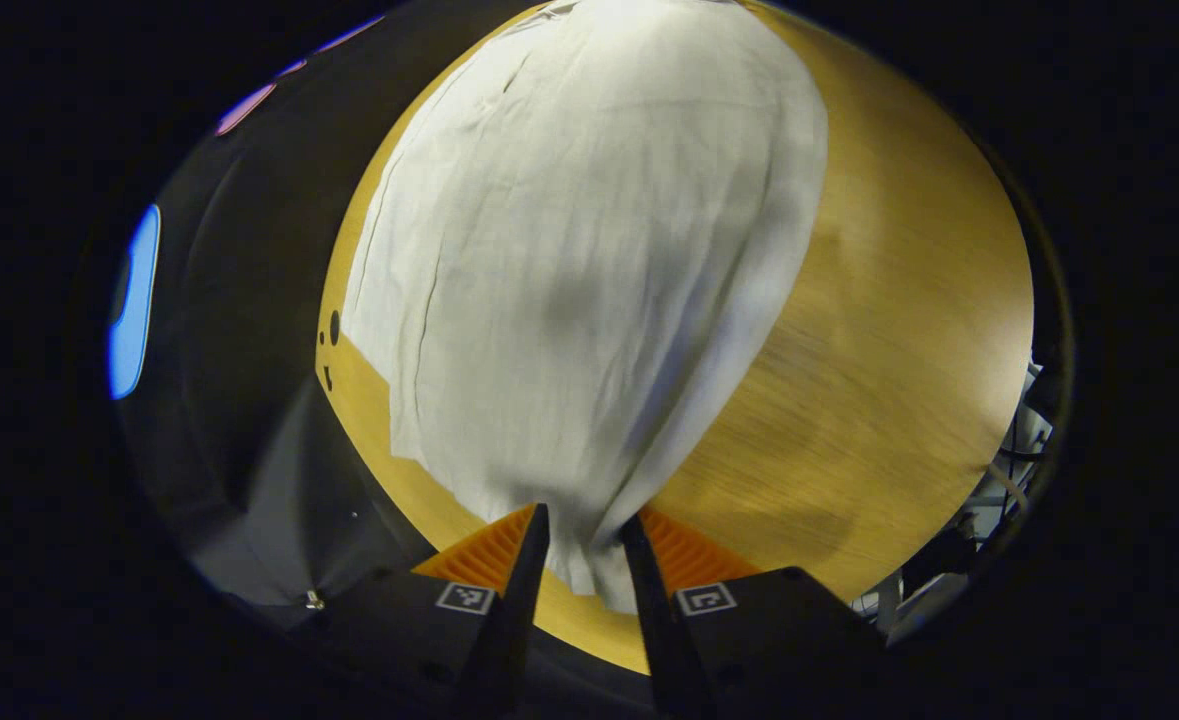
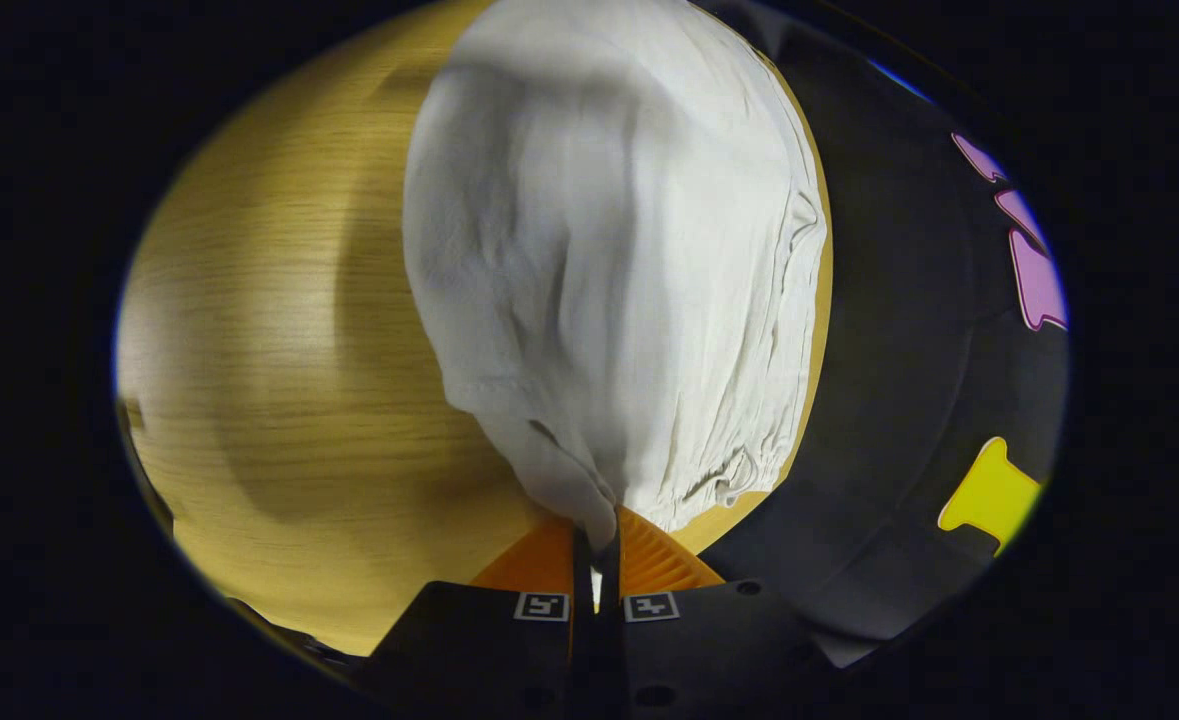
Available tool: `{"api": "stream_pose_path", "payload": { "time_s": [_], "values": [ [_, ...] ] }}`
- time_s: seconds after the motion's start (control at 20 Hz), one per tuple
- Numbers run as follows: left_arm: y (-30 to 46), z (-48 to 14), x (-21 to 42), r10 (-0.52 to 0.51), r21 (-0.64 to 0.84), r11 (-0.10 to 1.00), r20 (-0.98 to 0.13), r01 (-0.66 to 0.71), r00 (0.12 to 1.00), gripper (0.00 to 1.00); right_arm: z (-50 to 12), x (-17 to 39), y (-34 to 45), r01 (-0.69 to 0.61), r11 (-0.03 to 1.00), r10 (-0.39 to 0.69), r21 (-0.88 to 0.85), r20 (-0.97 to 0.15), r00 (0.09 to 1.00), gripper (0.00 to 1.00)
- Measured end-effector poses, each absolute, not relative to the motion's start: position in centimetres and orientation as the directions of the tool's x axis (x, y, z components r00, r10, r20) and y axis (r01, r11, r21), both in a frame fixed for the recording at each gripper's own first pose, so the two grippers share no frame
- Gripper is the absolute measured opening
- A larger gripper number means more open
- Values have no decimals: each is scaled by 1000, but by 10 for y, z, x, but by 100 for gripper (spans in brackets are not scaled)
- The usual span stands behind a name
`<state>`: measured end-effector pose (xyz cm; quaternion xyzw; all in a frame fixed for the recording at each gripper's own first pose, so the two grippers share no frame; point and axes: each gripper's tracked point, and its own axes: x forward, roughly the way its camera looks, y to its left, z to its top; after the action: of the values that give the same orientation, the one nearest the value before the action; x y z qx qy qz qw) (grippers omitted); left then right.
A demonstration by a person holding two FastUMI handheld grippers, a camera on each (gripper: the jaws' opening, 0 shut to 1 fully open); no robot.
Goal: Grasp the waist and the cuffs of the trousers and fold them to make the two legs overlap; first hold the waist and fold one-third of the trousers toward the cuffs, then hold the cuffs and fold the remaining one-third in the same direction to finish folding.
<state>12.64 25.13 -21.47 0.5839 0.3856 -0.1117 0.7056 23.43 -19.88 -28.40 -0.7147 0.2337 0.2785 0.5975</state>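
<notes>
Our left gripper (image 1: 585,530) pinches a bunched end of the white trousers (image 1: 589,260), both fingers pressing on the fabric with a thick fold of cloth caught in the narrow gap between them. From that pinch the garment spreads forward and away from us, broad and wrinkled, across the wooden table (image 1: 909,330). The cloth just ahead of the fingers rises off the tabletop and casts a soft shadow on the wood to the right of the gripper. To the left of the gripper, beyond the table's curved edge, hangs the black cloth wall (image 1: 239,300) of the booth.

Our right gripper (image 2: 597,535) is clamped on the trousers (image 2: 609,250) as well, its fingers nearly together with only a thin pinch of fabric squeezed between them. Just ahead and to the right of those fingers we see a gathered, puckered hem, which looks like the elasticated waist, though we cannot tell for sure. The fabric climbs from the pinch in a loose, draped mound and runs forward over the table (image 2: 269,330), whose bare wood lies to the left of this gripper. The dark booth wall (image 2: 909,350) stands to its right, past the table's rim.
</notes>
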Motion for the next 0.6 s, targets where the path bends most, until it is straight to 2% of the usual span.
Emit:
{"api": "stream_pose_path", "payload": {
  "time_s": [0.1,0.2,0.45,0.5,0.55,0.6],
  "values": [
    [252,-216,130,308,750,276,-662,601,684,23,-284,234,-198,-665,-178,3,-726,-676,737,5],
    [252,-219,130,309,758,284,-652,587,693,10,-283,235,-199,-663,-173,6,-728,-674,738,5],
    [250,-220,130,323,789,373,-604,488,729,6,-283,236,-200,-668,-133,9,-732,-675,738,5],
    [246,-218,129,325,793,398,-592,461,737,5,-283,236,-200,-678,-104,10,-728,-682,731,0],
    [244,-216,130,330,800,415,-576,433,748,5,-282,237,-201,-683,-65,15,-727,-685,728,5],
    [244,-210,131,343,815,429,-546,390,764,5,-280,239,-201,-682,-41,15,-731,-683,731,5]
  ]
}}
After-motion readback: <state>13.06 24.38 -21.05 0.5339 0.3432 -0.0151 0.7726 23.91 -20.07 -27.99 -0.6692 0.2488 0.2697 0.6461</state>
